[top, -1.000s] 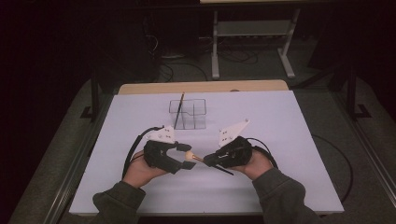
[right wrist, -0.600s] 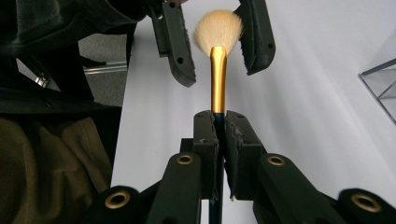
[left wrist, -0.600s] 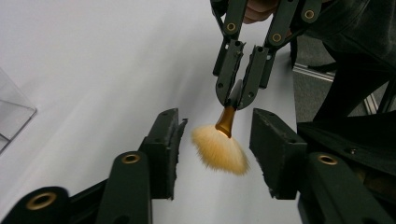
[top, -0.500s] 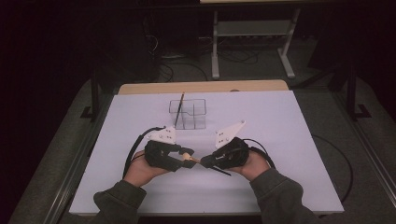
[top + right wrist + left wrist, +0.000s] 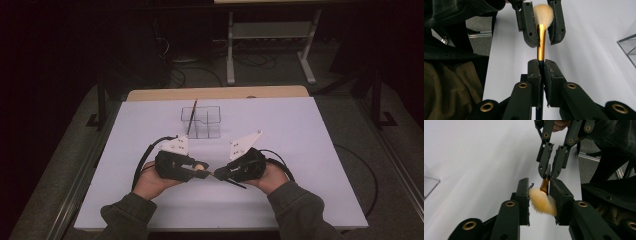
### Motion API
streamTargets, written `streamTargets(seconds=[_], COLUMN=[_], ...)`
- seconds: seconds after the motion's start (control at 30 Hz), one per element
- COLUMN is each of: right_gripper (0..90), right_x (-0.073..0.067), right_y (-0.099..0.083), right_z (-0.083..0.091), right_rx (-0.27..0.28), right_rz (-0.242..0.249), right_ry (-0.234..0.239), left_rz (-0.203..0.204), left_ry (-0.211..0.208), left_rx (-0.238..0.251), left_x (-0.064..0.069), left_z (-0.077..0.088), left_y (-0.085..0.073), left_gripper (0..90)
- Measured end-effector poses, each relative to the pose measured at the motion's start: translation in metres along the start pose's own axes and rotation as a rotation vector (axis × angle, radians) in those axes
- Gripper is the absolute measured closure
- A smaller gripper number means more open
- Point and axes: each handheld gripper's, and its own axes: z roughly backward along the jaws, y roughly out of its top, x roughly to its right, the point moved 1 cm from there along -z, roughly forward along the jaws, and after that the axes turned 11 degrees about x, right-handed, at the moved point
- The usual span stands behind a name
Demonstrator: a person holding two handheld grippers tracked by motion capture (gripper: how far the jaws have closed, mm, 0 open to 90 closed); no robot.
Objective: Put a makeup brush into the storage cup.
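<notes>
Left fingers (image 5: 539,202) closer around brush (image 5: 543,200)

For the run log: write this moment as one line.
right tool: shut on gold-ferruled makeup brush | left tool: jaws closing around bristles | clear organiser: behind

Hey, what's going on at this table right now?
A person is passing a makeup brush between two handheld grippers above a white table. The right gripper is shut on the brush's dark handle. The left gripper has just been closing around the fluffy bristles, but one jaw stands apart from them, so it has no grip yet. Farther back stands a clear organizer with another thin brush leaning in it.
</notes>
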Motion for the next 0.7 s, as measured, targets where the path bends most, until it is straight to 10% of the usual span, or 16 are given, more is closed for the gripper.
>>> streamTargets(seconds=[0.7], right_gripper=[75.0], right_x=[-0.001], right_y=[0.000], right_z=[-0.004], right_rx=[-0.027], right_rz=[0.050], right_ry=[0.022], left_rz=[-0.005], left_ry=[-0.078], left_rx=[-0.031], left_x=[0.005], left_z=[-0.002], left_y=[0.015], left_gripper=[84.1])
